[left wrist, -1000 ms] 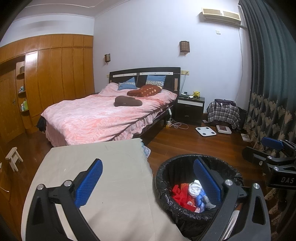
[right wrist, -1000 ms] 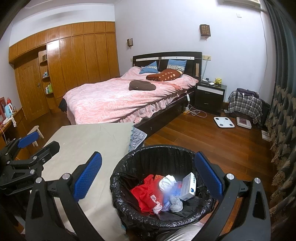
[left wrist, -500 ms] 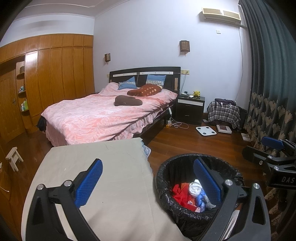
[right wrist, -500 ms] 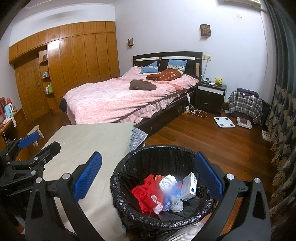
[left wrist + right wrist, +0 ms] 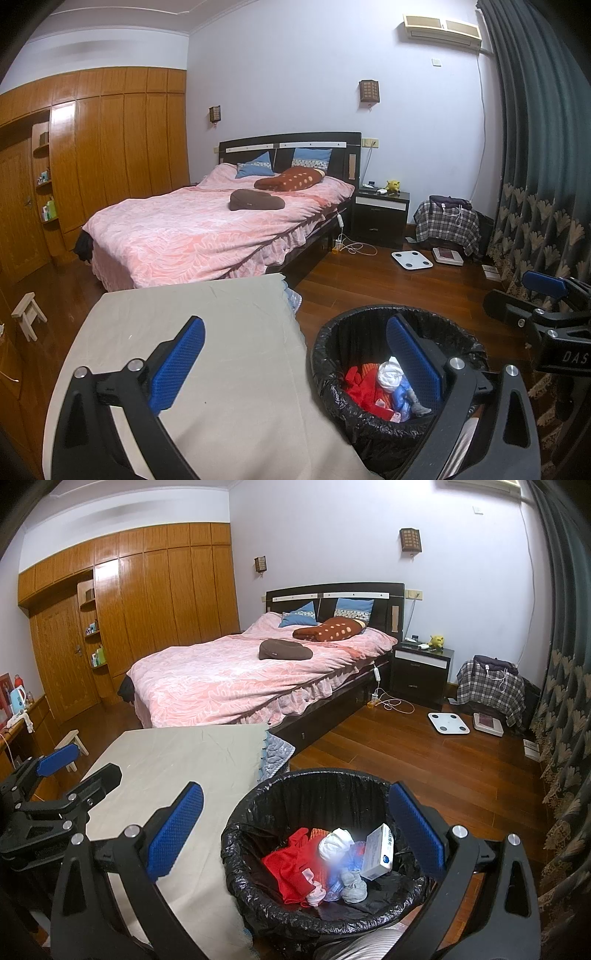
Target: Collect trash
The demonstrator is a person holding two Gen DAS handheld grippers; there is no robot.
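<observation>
Bin (image 5: 258,812) mouth open above; table (image 5: 177,760) flanks it.

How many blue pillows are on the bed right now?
2: both blue pillows lean against the dark headboard, one on the left, one on the right behind the brown spotted cushion. More may be hidden.

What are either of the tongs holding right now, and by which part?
Nothing. Left tongs and right tongs both gape open, empty, above the black-lined round trash bin.

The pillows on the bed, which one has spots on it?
The reddish-brown pillow lying by the headboard has pale spots. The two blue pillows behind it have none, and the dark brown cushion farther down the bed is plain.
</observation>
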